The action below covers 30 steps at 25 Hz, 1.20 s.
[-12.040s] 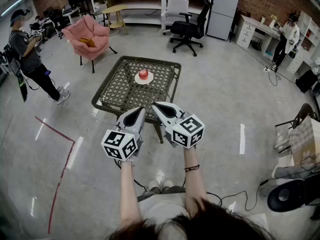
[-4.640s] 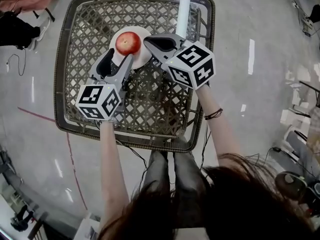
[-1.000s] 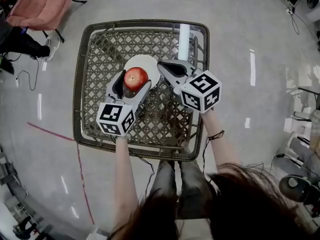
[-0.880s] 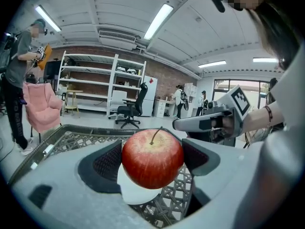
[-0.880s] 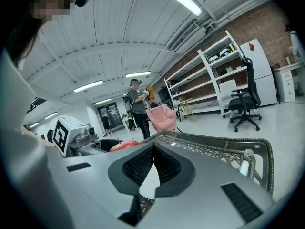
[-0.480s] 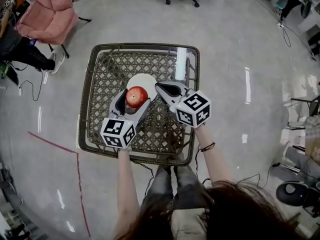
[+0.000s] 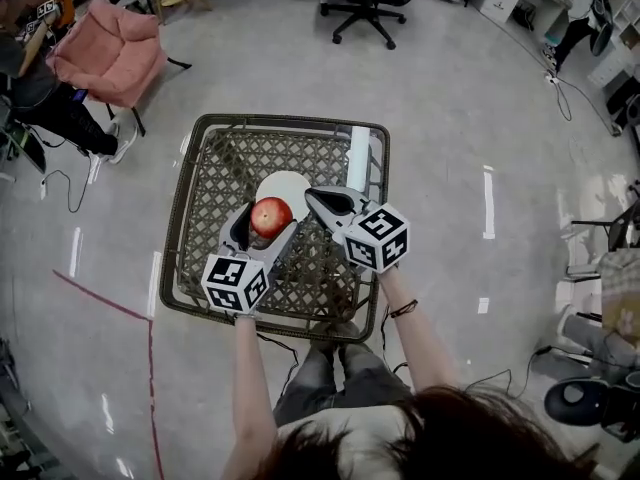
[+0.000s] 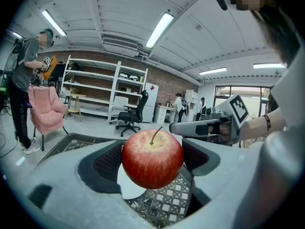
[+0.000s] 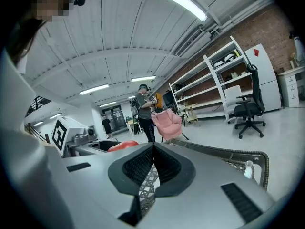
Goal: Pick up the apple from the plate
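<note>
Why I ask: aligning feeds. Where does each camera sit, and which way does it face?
Head view: on the person's head, facing steeply down at the table; arms, left gripper, right gripper show.
Left gripper view: on that gripper, facing shelves; its jaws grip the apple.
Right gripper view: on that gripper, facing a pink chair; its jaws are shut.
Shared: all three show the apple.

I read the apple point(image 8: 152, 159) as round and red, with yellow streaking around the stem; the stem points up. It is clamped between the jaws of the left gripper point(image 7: 266, 222), one pad on each flank, and hangs clear of the plate point(image 7: 287, 183). The plate is white, round and flat, and lies near the middle of the woven table point(image 7: 205, 168). In the head view the apple overlaps the plate's near edge.
</note>
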Tool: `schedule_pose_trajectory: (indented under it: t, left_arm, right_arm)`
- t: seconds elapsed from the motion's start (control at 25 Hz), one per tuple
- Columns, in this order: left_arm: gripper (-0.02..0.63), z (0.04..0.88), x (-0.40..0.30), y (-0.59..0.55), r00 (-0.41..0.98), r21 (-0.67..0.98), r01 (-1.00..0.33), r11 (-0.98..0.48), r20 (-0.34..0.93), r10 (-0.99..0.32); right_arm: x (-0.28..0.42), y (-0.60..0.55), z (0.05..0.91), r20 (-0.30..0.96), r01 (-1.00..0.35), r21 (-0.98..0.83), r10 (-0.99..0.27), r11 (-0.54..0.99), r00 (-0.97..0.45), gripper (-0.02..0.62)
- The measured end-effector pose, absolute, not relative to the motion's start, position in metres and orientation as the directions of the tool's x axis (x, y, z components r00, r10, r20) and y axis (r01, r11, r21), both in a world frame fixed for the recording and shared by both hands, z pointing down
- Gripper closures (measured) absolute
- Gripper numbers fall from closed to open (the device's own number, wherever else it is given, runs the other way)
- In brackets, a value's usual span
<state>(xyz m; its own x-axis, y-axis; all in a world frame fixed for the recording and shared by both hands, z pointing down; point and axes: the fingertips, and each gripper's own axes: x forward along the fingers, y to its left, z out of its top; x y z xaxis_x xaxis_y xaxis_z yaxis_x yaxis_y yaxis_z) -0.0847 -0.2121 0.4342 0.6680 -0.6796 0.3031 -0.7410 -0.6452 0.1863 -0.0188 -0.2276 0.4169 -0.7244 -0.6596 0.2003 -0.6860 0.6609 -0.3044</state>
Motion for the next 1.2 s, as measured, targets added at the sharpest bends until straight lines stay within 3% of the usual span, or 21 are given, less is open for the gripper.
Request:
schedule_pose_trajectory:
  t: [1.2]
  left_arm:
    - [0.202, 0.345, -0.090, -0.156, 0.716, 0.162, -0.697, -0.699, 0.212, -0.665]
  right_arm:
    - [-0.034, -0.174, 0.328, 0.096, -0.594, -0.222, -0.589, 0.773, -0.802, 0.586]
